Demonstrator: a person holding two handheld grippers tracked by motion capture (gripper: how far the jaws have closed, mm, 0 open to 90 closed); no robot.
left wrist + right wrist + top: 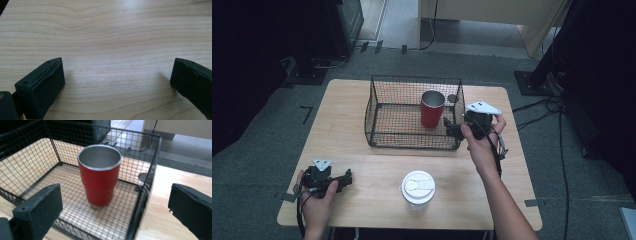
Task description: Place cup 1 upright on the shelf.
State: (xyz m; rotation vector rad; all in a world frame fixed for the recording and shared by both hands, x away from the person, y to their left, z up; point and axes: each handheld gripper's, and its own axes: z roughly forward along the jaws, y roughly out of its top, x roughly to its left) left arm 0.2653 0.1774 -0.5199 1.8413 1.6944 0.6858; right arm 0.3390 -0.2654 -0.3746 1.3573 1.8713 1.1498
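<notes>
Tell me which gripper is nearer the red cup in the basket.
Right. The right gripper hovers open at the wire basket's right wall, just beside the red cup. The left gripper rests open near the table's front-left corner, far off.

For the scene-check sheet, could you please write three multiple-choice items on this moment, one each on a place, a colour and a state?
1. Where does the tumbler stand?
A. Inside the wire basket
B. On the bare table beside the left hand
C. On the floor

2. What colour is the tumbler's outer wall?
A. Blue
B. Red
C. Yellow

3. How do the jaws of the right gripper stand?
A. Shut on the tumbler
B. Shut on the basket's rim
C. Open, holding nothing

Right letters:
1 A: mesh walls surround it in the high view and the right gripper view.
2 B: the wall is red, with a bare metal inside.
3 C: the right gripper view shows the jaws wide apart, short of the tumbler.
</notes>
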